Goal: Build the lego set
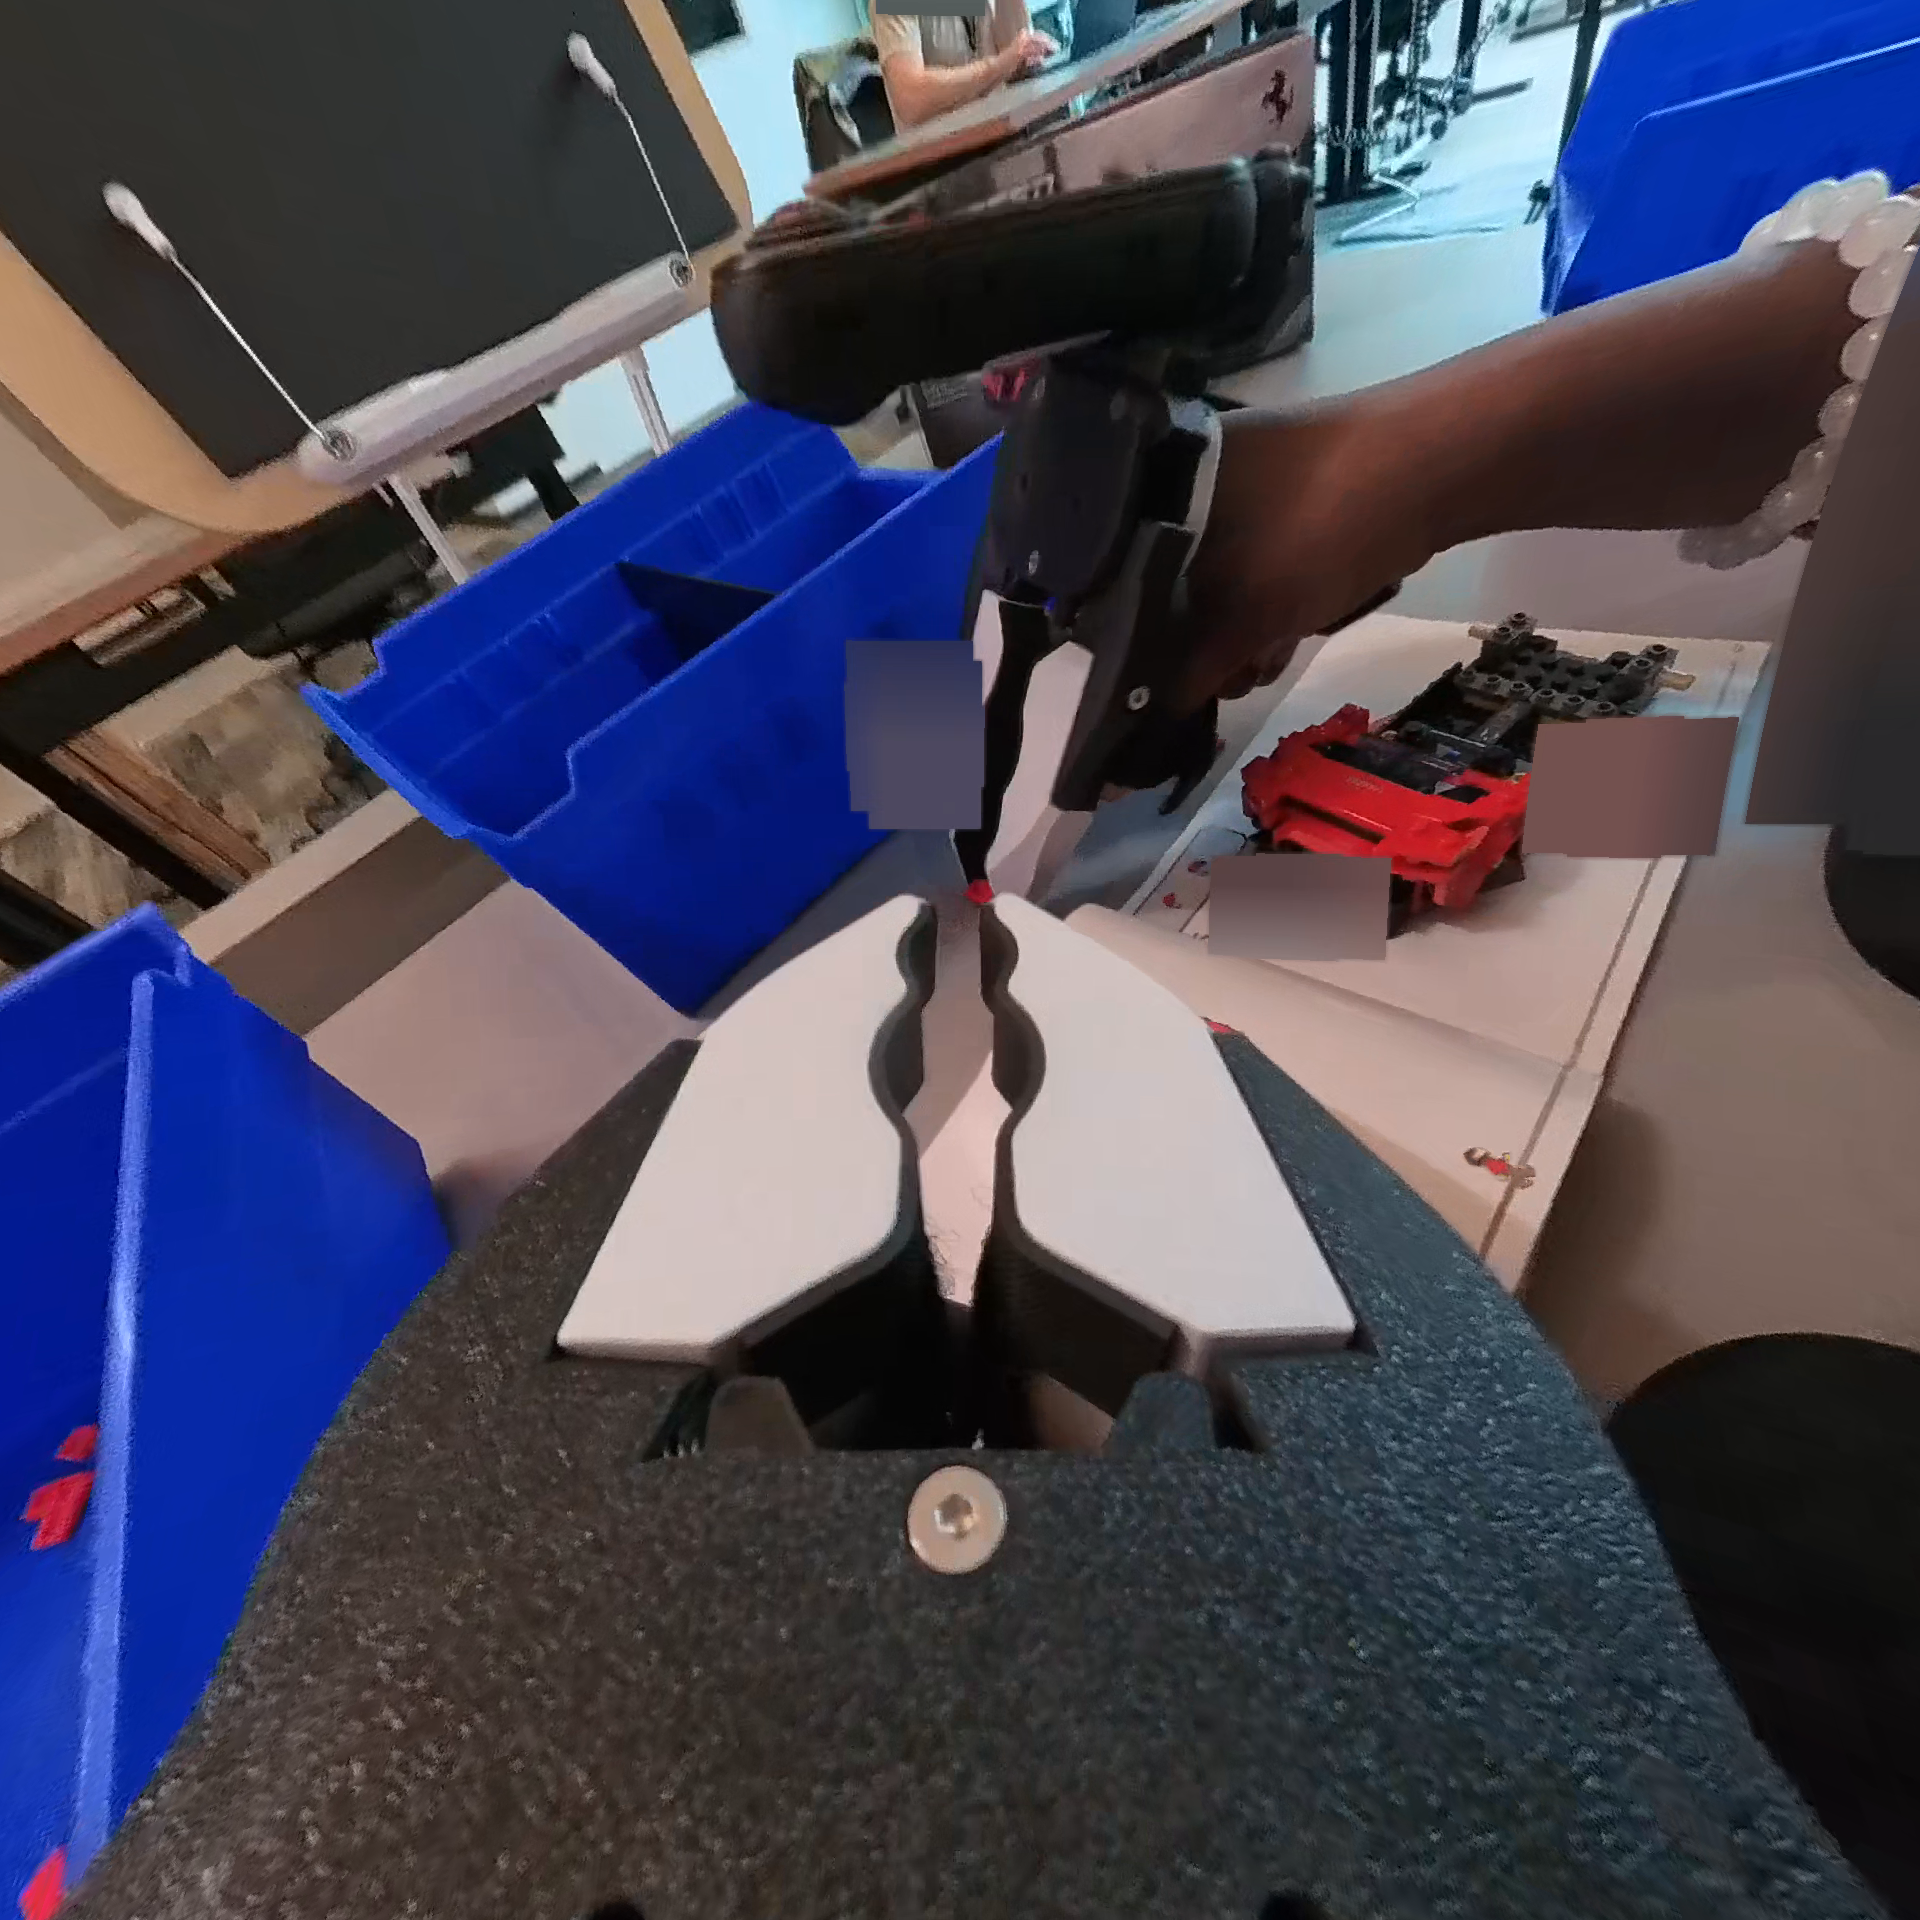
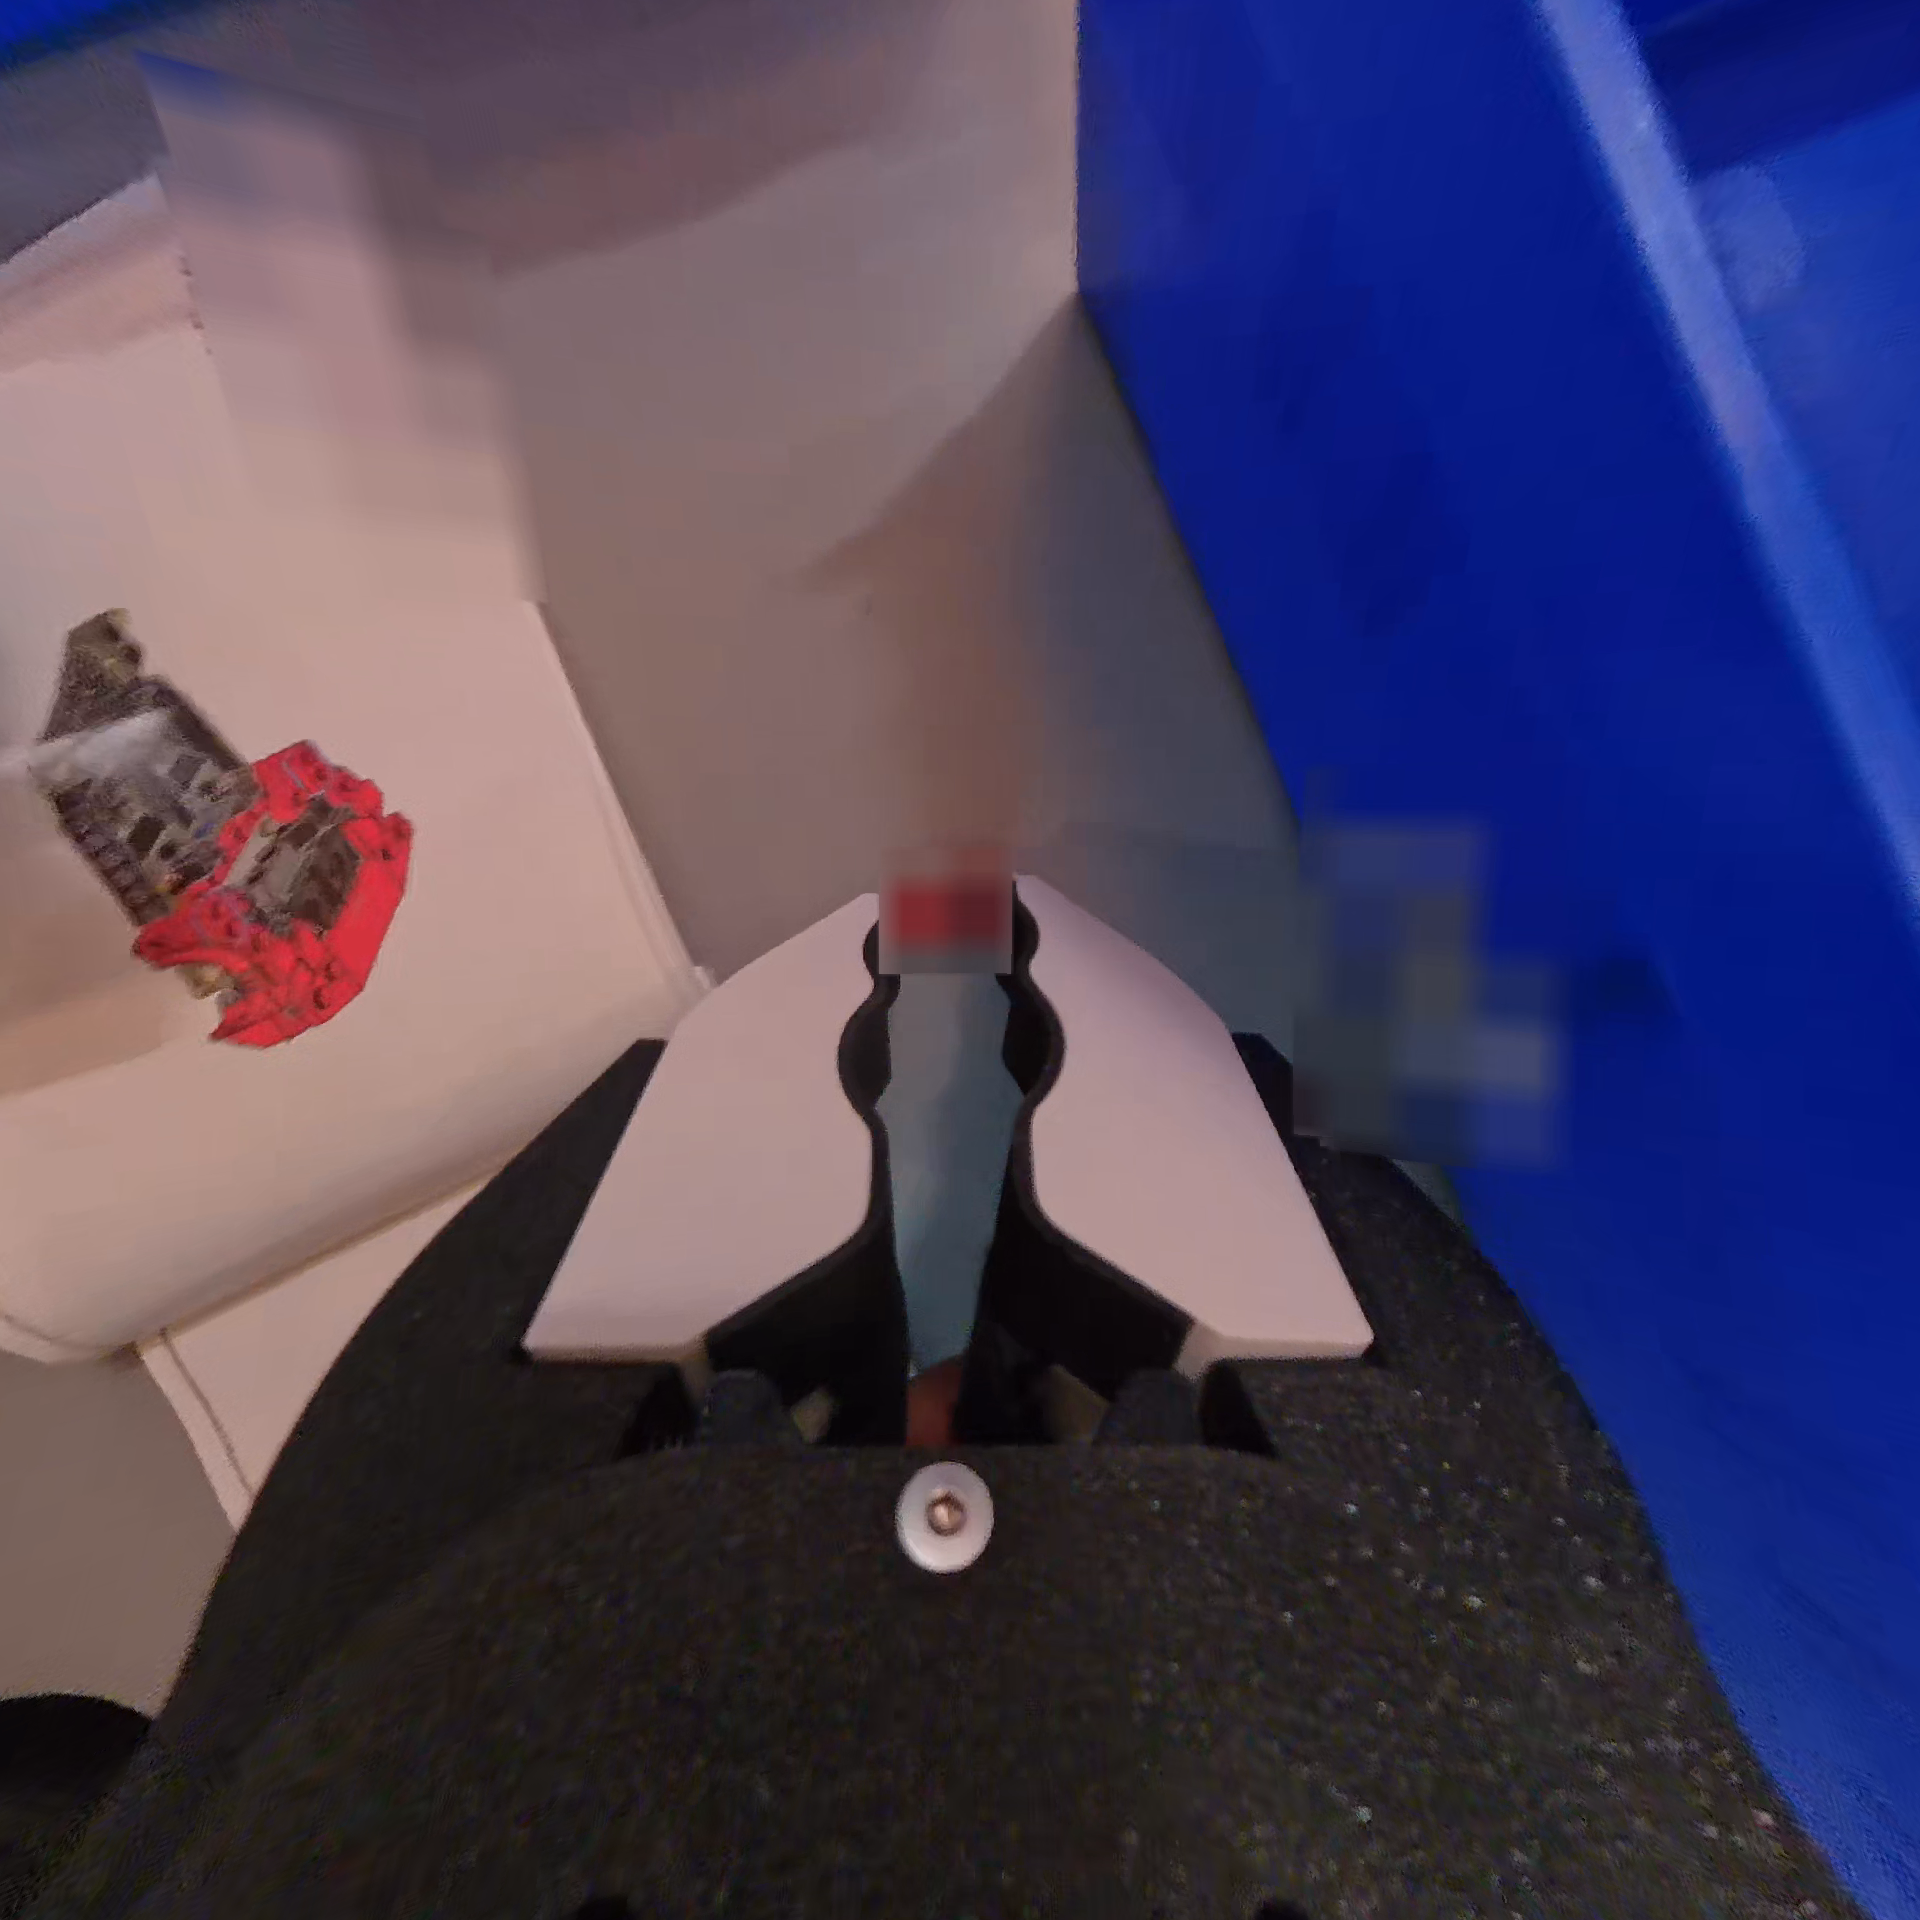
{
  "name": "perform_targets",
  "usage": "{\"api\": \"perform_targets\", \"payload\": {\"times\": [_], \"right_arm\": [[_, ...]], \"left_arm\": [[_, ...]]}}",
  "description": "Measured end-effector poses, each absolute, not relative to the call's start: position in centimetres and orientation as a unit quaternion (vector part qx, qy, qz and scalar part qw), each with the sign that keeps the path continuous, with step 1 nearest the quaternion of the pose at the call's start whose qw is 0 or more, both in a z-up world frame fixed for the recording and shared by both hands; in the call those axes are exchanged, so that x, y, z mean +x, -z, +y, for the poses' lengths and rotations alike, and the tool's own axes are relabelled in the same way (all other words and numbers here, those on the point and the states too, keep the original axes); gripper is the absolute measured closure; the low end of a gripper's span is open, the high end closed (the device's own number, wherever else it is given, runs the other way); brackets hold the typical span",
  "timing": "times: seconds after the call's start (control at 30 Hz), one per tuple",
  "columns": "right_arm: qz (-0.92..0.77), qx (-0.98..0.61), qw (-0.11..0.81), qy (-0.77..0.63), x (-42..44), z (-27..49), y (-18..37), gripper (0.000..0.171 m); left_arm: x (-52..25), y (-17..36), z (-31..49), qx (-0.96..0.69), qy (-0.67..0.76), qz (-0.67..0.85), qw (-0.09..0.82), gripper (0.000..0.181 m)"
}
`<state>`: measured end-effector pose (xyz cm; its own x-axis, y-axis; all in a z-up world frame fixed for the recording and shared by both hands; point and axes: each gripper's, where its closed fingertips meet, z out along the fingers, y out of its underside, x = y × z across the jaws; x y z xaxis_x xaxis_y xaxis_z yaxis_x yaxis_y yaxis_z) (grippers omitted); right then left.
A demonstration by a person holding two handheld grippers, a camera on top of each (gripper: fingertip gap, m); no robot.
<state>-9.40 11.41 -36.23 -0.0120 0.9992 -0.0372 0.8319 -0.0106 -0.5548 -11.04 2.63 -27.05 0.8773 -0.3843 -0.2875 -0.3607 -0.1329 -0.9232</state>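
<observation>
In the left wrist view my left gripper (image 1: 958, 909) points at the table, its white fingers only a narrow gap apart with nothing between them. The right gripper (image 1: 977, 883), held by a hand (image 1: 1351, 520), comes down from above and pinches a tiny red lego piece (image 1: 977, 891) just beyond my left fingertips. In the right wrist view my right gripper (image 2: 945, 925) is shut on that red piece, which sits under a mosaic patch. The part-built red and black lego car (image 1: 1392, 790) lies on a white sheet to the right; it also shows in the right wrist view (image 2: 260, 894).
A blue bin (image 1: 665, 707) with a divider stands just behind the grippers and fills the right of the right wrist view (image 2: 1507, 623). A second blue bin (image 1: 156, 1247) at the near left holds red pieces (image 1: 62, 1496). A small loose piece (image 1: 1496, 1164) lies on the white sheet (image 1: 1455, 987). Across from one pair of fingers to the other is roughly 12 cm.
</observation>
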Motion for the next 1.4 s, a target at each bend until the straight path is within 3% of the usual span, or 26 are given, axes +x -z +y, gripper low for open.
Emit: {"api": "perform_targets", "payload": {"times": [0.1, 0.2, 0.27, 0.43, 0.73, 0.83, 0.93, 1.0, 1.07, 1.23, 1.4], "right_arm": [[-0.683, -0.626, 0.163, -0.339, -9.6, 8.1, 33.3, 0.154], [-0.598, -0.555, 0.026, -0.578, -8.6, 2.5, 26.6, 0.154], [-0.539, -0.516, -0.047, -0.664, -7.4, 0.7, 23.5, 0.154], [-0.459, -0.491, -0.144, -0.726, -5.6, -1.1, 21.6, 0.154], [-0.385, -0.483, -0.171, -0.767, -4.4, -1.2, 20.8, 0.154], [-0.398, -0.487, -0.114, -0.769, -4.2, -0.2, 20.5, 0.146], [-0.497, -0.492, 0.079, -0.710, -3.7, 1.5, 21.1, 0.144], [-0.592, -0.457, 0.213, -0.628, -3.0, 1.3, 21.0, 0.150], [-0.680, -0.424, 0.291, -0.522, -2.5, 0.5, 21.7, 0.159], [-0.764, -0.406, 0.305, -0.399, -2.6, -0.9, 24.0, 0.154], [-0.779, -0.408, 0.302, -0.368, -2.8, -1.0, 25.4, 0.157]], "left_arm": [[-11.0, 26.8, 2.8, -0.719, -0.026, 0.286, 0.633, 0.167], [-10.1, 26.1, 2.6, -0.653, -0.094, 0.366, 0.656, 0.157], [-8.7, 25.0, 2.0, -0.597, -0.137, 0.419, 0.670, 0.154], [-5.6, 22.4, 0.8, -0.503, -0.193, 0.474, 0.697, 0.154], [-3.6, 20.8, 0.4, -0.475, -0.208, 0.476, 0.710, 0.174], [-3.5, 20.7, 0.5, -0.515, -0.145, 0.453, 0.713, 0.174], [-3.8, 21.8, 0.8, -0.604, -0.028, 0.428, 0.672, 0.174], [-3.8, 23.2, 0.5, -0.664, 0.064, 0.418, 0.617, 0.174], [-3.4, 24.2, -0.1, -0.694, 0.132, 0.421, 0.570, 0.174], [-2.7, 25.1, -0.4, -0.715, 0.164, 0.441, 0.518, 0.174], [-1.9, 25.7, -0.5, -0.716, 0.163, 0.463, 0.497, 0.174]]}}
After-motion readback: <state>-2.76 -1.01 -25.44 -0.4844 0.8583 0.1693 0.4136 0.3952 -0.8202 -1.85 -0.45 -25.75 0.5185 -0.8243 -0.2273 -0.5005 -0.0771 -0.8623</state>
